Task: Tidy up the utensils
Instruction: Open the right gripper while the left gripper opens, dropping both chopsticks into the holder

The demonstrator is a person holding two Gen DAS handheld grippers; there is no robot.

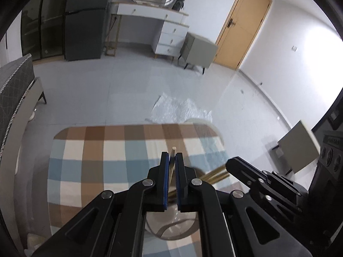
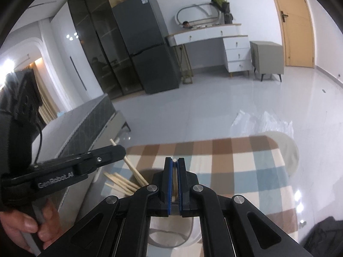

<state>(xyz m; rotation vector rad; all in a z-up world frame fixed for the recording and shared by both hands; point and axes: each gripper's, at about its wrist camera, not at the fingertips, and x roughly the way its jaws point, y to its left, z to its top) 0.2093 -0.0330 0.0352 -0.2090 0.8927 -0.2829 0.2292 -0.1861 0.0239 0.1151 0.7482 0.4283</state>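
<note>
Wooden chopsticks (image 1: 172,160), one clamped in each hand-held gripper (image 1: 171,157) (image 2: 175,163), hang above the glass cup (image 1: 171,224), apparently to join others inside.

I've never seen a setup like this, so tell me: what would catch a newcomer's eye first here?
Right up front, each pair of black tongs pinches a pale wooden chopstick between blue pads: the left tongs and the right tongs. Just below them a white cup stands on the checked tablecloth, with more chopsticks fanning out of it. Behind, a dark fridge stands against the far wall.
</note>
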